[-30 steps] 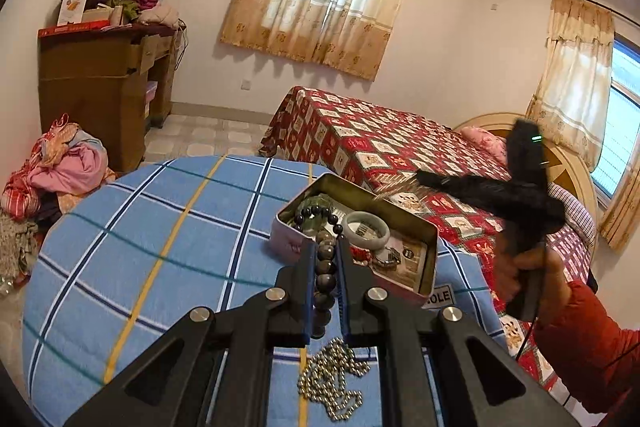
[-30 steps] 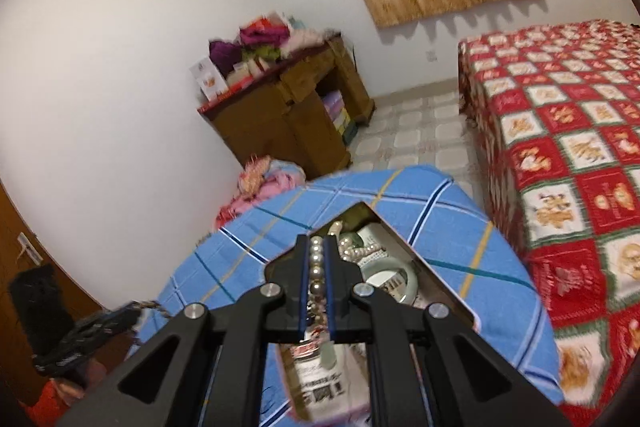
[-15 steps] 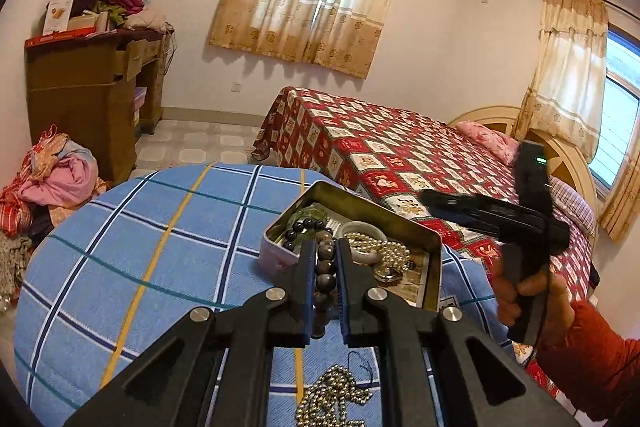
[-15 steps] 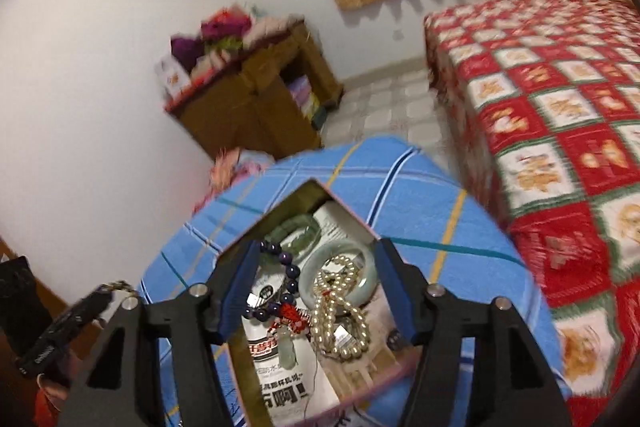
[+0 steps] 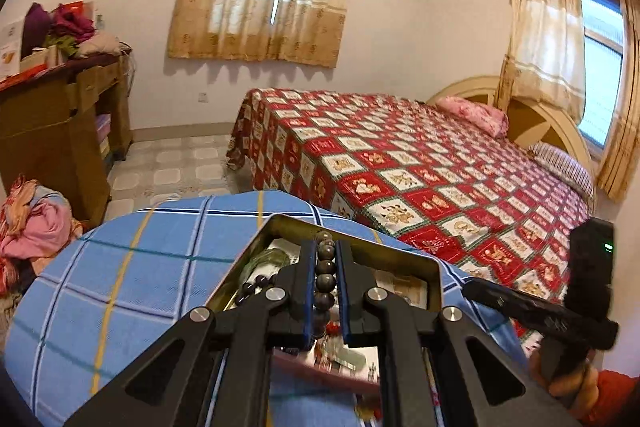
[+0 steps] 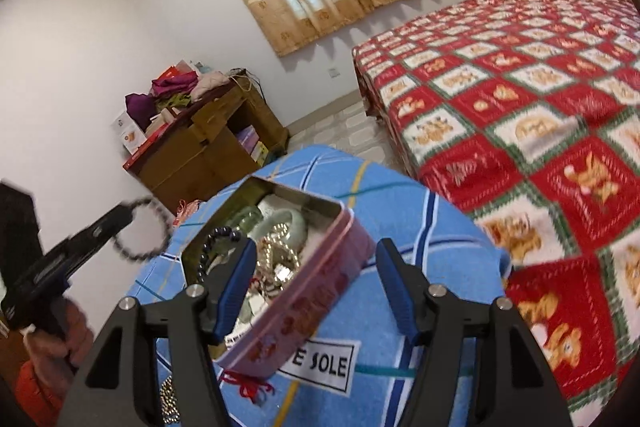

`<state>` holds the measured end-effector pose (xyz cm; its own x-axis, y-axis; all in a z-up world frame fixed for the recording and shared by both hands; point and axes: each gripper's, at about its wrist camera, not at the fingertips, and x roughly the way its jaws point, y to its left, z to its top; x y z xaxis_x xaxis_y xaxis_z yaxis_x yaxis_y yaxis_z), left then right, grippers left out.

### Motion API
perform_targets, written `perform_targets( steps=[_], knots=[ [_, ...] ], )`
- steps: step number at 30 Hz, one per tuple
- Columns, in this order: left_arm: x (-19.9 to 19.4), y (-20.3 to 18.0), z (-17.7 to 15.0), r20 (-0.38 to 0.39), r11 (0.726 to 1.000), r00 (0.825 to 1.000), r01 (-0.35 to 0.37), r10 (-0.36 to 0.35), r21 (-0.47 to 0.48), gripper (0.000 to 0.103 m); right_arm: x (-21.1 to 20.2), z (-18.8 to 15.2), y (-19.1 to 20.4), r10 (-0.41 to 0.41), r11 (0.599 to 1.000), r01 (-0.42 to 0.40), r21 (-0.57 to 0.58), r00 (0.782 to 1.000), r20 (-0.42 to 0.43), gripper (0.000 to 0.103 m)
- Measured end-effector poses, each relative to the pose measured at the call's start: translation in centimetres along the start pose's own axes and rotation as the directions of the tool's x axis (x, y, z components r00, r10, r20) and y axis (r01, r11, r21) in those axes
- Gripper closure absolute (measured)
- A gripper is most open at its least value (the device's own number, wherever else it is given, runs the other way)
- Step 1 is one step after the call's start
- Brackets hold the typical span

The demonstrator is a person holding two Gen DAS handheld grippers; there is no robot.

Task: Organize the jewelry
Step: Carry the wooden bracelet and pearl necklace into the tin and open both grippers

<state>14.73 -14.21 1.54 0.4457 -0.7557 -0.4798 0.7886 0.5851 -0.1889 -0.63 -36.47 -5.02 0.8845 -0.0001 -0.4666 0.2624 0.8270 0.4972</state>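
In the left wrist view, the left gripper [image 5: 325, 287] was clamped on a dark bead bracelet [image 5: 325, 281] at lower centre of the frame, above the open tin [image 5: 400, 254] on the blue checked cloth [image 5: 132, 267]; the right gripper [image 5: 536, 311] showed only side-on at lower right, its jaws unreadable there. The right wrist view settled that: the right gripper [image 6: 316, 291] stood wide open and empty at lower centre, straddling the tin's [image 6: 304, 311] pink wall, with pearls [image 6: 276, 259] and a pale green bangle [image 6: 294, 223] inside. At the left edge, the left gripper [image 6: 124, 215] held the bracelet [image 6: 140, 231] as a hanging loop, clear of the cloth [image 6: 400, 227].
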Motion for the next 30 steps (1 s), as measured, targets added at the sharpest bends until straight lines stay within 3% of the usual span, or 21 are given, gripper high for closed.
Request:
perform_targets(
  steps=[11,13,15,16,19,25,30],
  knots=[
    [6.0,1.0,0.0,-0.144,0.997,0.989,-0.024,0.014,-0.067,0.091,0.0,-0.4,-0.4,0.018,1.0,-0.018,0.018,1.0,-0.003,0.038],
    [6.1,1.4,0.1,-0.153,0.996,0.988,-0.032,0.019,-0.085,0.071,0.1,-0.5,-0.6,0.023,0.999,-0.022,0.026,1.0,-0.01,0.038],
    [6.0,1.4,0.2,-0.144,0.995,0.989,-0.036,0.022,-0.092,0.037,0.3,-0.4,-0.8,0.024,0.999,-0.024,0.034,1.0,-0.015,0.038],
    [5.5,1.5,0.3,-0.126,0.995,0.992,-0.035,0.023,-0.095,0.034,0.3,-0.4,-0.9,0.024,0.999,-0.024,0.037,1.0,-0.015,0.038],
    [4.6,1.5,0.8,-0.102,0.995,0.994,-0.034,0.024,-0.096,0.032,0.3,-0.5,-0.9,0.025,0.999,-0.024,0.037,1.0,-0.018,0.038],
    [1.0,2.4,1.4,-0.054,0.985,0.994,-0.098,0.091,-0.144,0.032,0.0,-0.5,-0.3,0.014,1.0,-0.014,0.015,1.0,-0.025,0.038],
    [-3.8,3.0,-1.4,-0.039,0.969,0.987,-0.162,0.157,-0.185,0.032,-2.0,-1.1,1.2,0.015,0.999,-0.017,-0.048,0.999,-0.032,0.038]
  ],
)
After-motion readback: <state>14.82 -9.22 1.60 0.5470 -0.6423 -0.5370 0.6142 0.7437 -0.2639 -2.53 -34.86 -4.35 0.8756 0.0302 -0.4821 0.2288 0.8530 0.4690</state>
